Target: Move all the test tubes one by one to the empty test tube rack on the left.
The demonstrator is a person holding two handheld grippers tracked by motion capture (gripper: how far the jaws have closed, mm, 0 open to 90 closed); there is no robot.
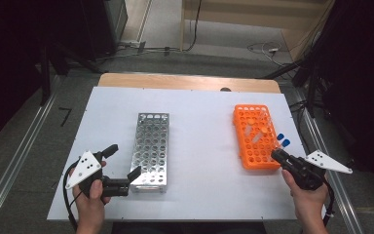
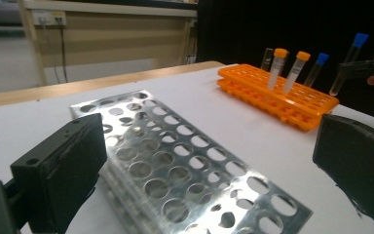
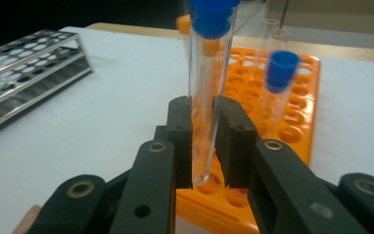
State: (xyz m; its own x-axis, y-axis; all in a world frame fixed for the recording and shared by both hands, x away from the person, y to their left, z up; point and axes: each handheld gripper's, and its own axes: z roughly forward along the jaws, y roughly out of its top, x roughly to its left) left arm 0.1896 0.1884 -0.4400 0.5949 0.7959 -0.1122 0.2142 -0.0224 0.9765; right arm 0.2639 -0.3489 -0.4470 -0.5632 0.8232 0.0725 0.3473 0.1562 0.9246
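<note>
**Two grippers, one tube lifted**

Nearest, on the person's side: left gripper spread wide, holding nothing, jaws flanking the near end of the steel rack. To the right, right gripper clamped on a clear blue-capped tube, held upright with its base just above the near right corner of the orange rack. Farther off in that rack: another blue-capped tube just behind, two orange-capped tubes standing tilted in the middle rows. All on a white table.
</note>
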